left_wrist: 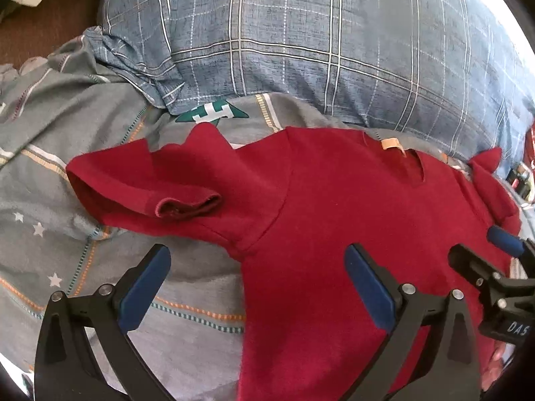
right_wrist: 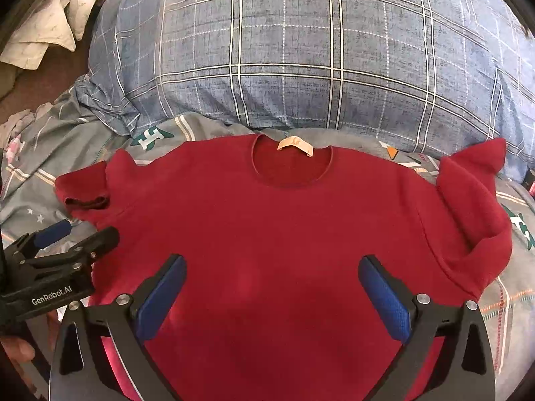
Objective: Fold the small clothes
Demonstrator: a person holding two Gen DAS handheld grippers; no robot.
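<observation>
A small red sweater (right_wrist: 274,220) lies spread flat on the grey bedspread, neck and tan label (right_wrist: 296,147) toward the pillow. Its left sleeve (left_wrist: 147,183) is bent back on itself, and its right sleeve (right_wrist: 474,207) is bunched. My left gripper (left_wrist: 257,267) is open and empty above the sweater's left side, one finger over the bedspread. It also shows in the right wrist view (right_wrist: 80,234). My right gripper (right_wrist: 272,274) is open and empty above the sweater's middle. It also shows at the right edge of the left wrist view (left_wrist: 485,247).
A large blue plaid pillow (right_wrist: 301,53) lies just behind the sweater. The grey patterned bedspread (left_wrist: 67,133) surrounds it. Crumpled pale cloth (right_wrist: 43,30) sits at the far left on a brown surface. A small dark object (left_wrist: 518,177) lies at the right edge.
</observation>
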